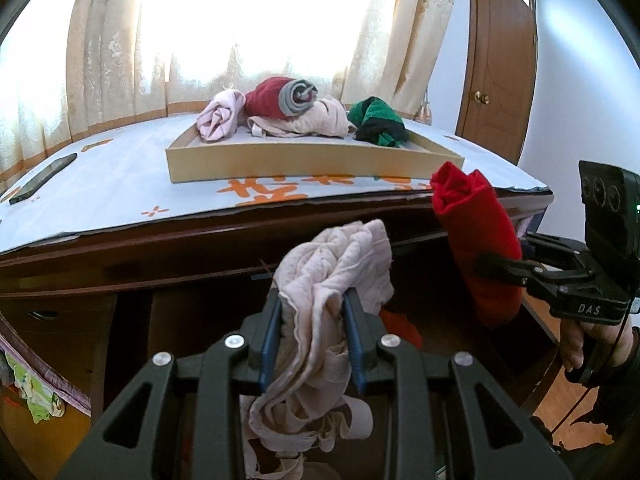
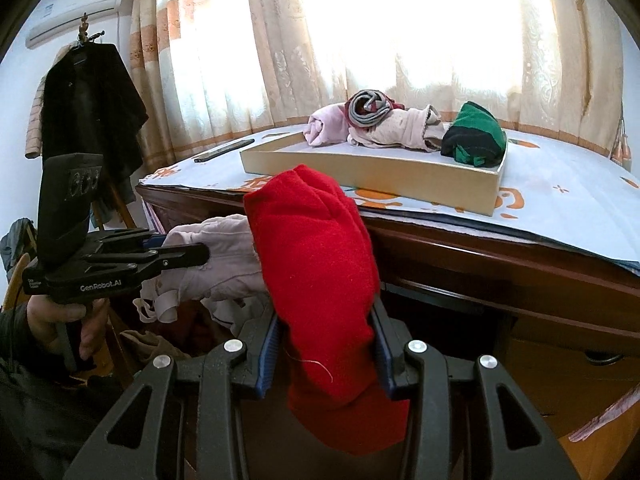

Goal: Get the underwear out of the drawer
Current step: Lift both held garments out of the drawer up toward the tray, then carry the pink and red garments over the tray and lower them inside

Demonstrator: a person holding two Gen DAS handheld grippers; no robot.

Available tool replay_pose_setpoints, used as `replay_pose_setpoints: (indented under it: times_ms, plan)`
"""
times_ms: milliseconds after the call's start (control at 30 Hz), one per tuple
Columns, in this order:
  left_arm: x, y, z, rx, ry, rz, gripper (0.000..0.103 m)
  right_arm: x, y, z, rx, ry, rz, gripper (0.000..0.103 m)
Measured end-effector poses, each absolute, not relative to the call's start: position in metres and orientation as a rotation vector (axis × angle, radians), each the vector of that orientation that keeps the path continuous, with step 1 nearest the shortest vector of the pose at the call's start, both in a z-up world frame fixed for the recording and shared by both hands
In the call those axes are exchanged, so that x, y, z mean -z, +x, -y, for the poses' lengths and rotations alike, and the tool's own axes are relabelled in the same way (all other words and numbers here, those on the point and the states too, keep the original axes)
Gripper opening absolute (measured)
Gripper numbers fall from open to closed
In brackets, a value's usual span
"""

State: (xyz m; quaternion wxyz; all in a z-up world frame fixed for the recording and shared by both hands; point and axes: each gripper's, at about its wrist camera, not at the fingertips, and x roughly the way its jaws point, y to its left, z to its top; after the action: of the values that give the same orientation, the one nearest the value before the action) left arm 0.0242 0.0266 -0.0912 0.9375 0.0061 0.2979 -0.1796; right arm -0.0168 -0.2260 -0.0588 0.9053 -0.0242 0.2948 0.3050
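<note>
With four bundles already in the tray (image 1: 312,164) at frame centre, we hold our left gripper (image 1: 312,320) fingers clamped on pale pink underwear (image 1: 340,264) and our right gripper (image 2: 326,336) fingers on red underwear (image 2: 316,248), both lifted above the open drawer (image 1: 192,312), awaiting placement.

R gripper (image 2: 326,344) clamps red rolled underwear (image 2: 320,264), upright btwn blue pads. At 9 o'clock, L gripper (image 2: 200,254) pinches pale pink underwear (image 2: 224,260). Cardboard tray (image 2: 360,172) w/ rolled garments on desk at 1 o'clock.
</note>
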Motion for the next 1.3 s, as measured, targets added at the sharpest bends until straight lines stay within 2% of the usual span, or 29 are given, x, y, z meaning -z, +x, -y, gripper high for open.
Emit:
replay_pose_setpoints:
  times_ms: [1300]
  plan:
    - [0.057, 0.003, -0.035, 0.332, -0.01, -0.395, 0.028, 0.046, -0.045, 0.232, -0.637, -0.063, -0.43, 0.043]
